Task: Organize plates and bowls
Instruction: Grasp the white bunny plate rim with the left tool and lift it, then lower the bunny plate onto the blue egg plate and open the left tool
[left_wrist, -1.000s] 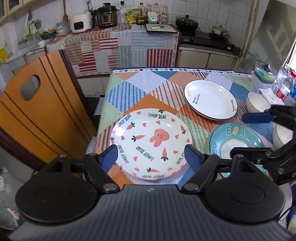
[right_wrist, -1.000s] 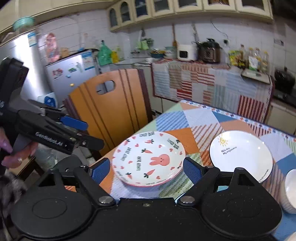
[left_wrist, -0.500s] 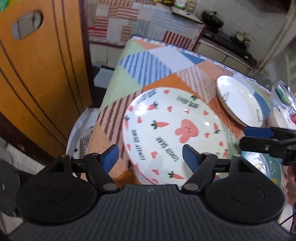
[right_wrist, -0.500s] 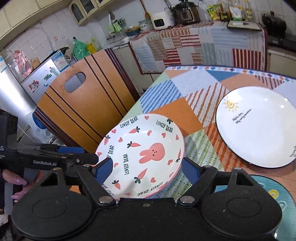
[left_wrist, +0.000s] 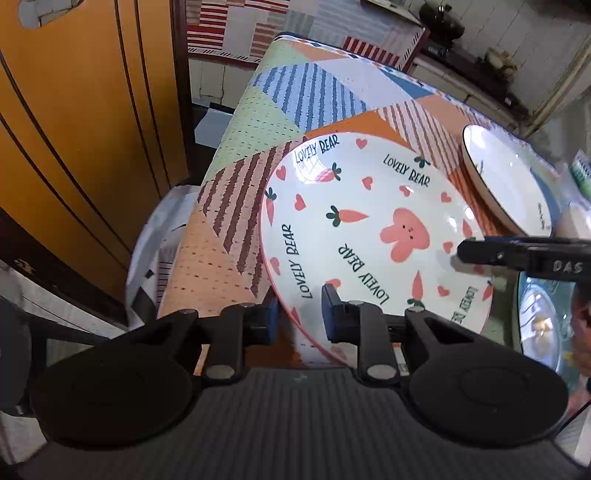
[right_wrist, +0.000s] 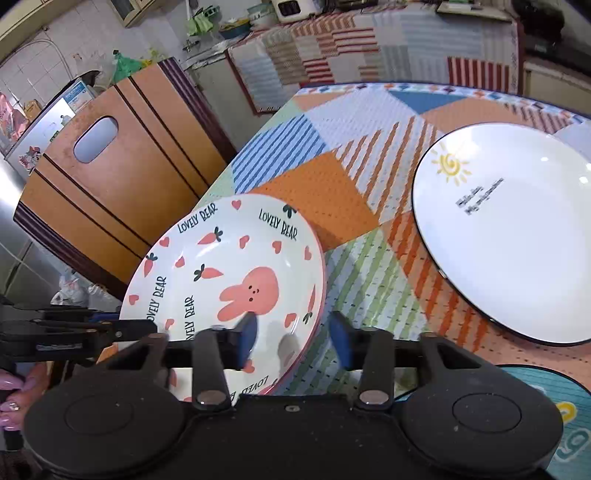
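We straddle the round white ceramic plate with pink rabbit and carrots (left_wrist: 373, 236), which lies at the near corner of the patchwork tablecloth (left_wrist: 291, 92). The left gripper (left_wrist: 297, 317) brackets its near-left rim and the right gripper (right_wrist: 291, 341) its near-right rim, with both jaw pairs narrowed but, as far as we can judge, not yet clenched. We should seat each rim deep between the pads, squeeze evenly and lift level, clear of the plain white sun-print plate (right_wrist: 517, 236) just beyond it.

right gripper (right_wrist: 291, 341) low in frame, blue fingers (right_wrist: 246, 341) straddling near rim of bunny plate (right_wrist: 225, 280), one over plate face, other outside rim above surface (right_wrist: 321, 184); contact unclear. plate's right edge seems raised off patchwork cloth. left gripper (right_wrist: 122, 330) at plate's left rim, pink-nailed hand (right_wrist: 13, 398) behind. white sun plate (right_wrist: 517, 236) lying flat to right. teal plate (right_wrist: 554, 406) at bottom right. wooden chair (right_wrist: 110, 177) beyond.
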